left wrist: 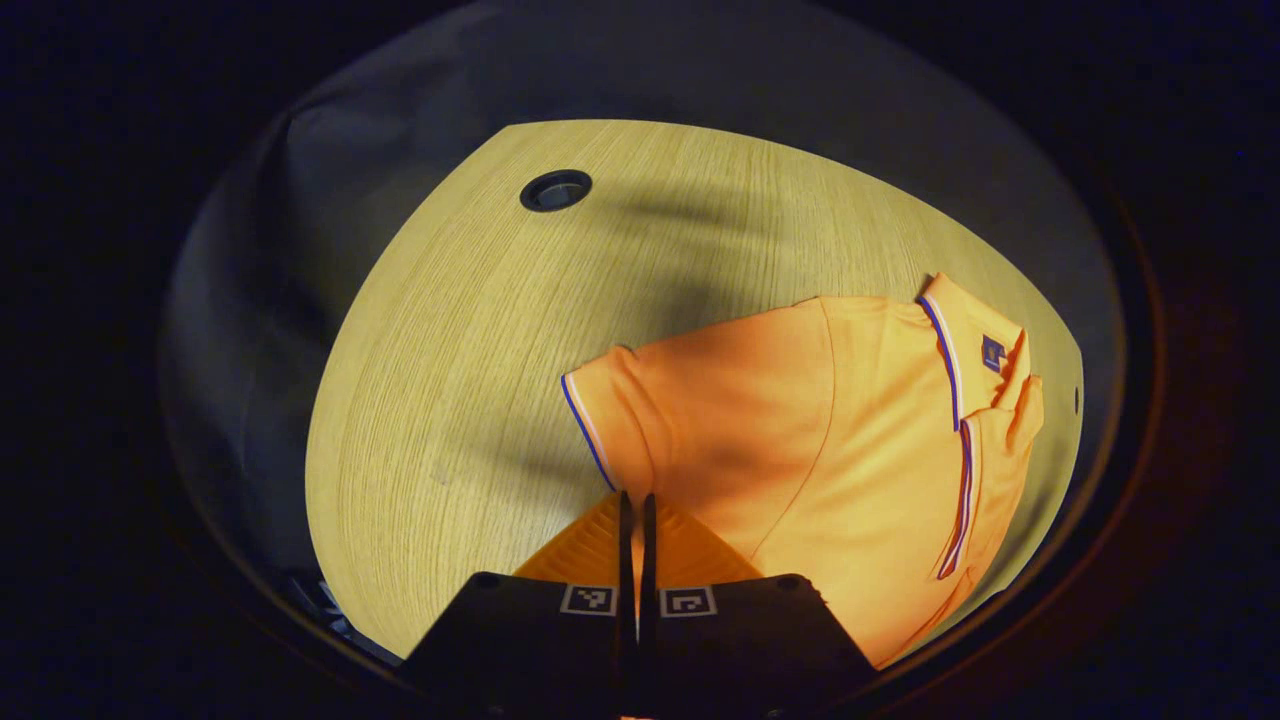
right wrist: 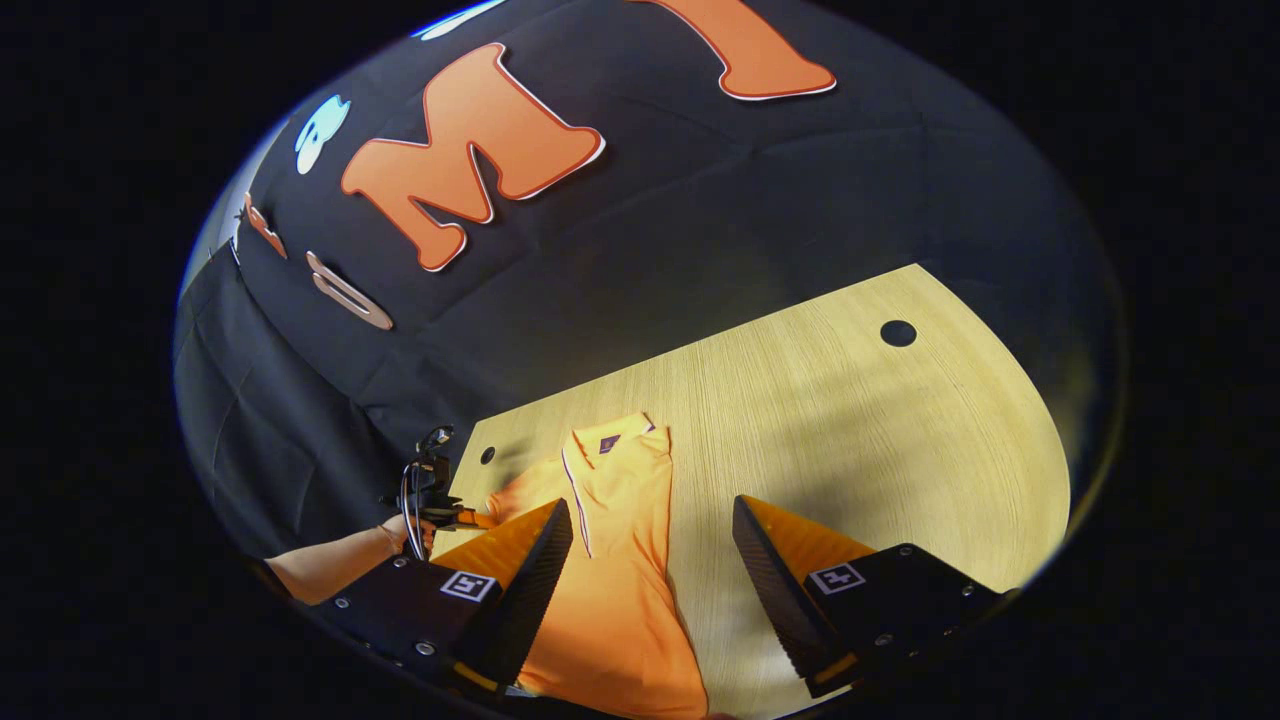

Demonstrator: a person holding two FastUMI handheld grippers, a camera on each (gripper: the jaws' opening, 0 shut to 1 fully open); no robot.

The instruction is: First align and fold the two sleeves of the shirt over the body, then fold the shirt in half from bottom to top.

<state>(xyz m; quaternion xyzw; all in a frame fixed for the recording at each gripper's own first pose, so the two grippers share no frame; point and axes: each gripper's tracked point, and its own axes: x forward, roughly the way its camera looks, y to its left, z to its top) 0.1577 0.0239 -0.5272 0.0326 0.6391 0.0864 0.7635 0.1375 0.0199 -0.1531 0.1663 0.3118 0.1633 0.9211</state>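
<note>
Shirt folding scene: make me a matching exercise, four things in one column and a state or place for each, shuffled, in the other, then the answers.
Things:
1. left tool
2. right tool
3. shirt
4. round hole

States or places:
A. fingers wide apart
B. orange, lying on the table
C. fingers closed together
D. dark, set into the bare wood beyond the sleeve

Pairs: 1-C, 2-A, 3-B, 4-D
</note>
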